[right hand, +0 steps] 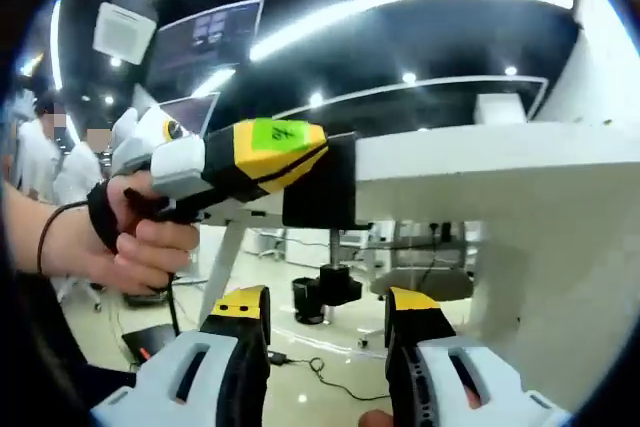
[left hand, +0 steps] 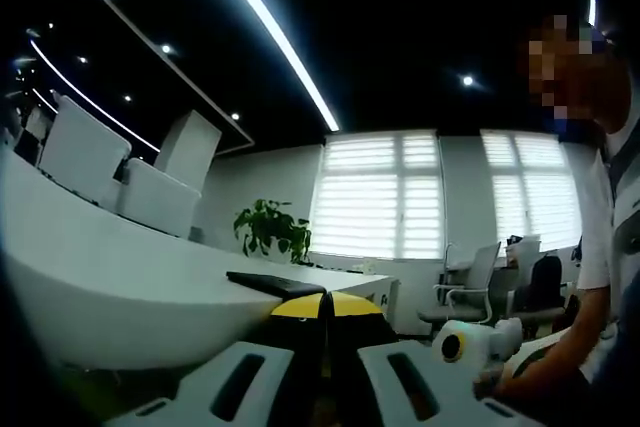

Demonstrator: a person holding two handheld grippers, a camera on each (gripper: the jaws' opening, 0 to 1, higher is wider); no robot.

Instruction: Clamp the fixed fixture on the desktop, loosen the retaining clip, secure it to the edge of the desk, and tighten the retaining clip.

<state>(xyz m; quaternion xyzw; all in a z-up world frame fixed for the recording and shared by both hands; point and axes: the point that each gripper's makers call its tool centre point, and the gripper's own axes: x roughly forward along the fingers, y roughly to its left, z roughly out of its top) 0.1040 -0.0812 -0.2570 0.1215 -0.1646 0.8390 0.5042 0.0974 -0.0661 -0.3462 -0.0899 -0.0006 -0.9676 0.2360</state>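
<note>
Black clamp fixture sits pinched on the edge of the white curved desk, held in the jaws of the left gripper, whose yellow-and-grey body a hand grips from the left. In the left gripper view, that left gripper's jaws are closed together on the dark piece at the desk's rim. Below the desk, the right gripper hangs with its yellow-tipped jaws wide apart and holding nothing.
</note>
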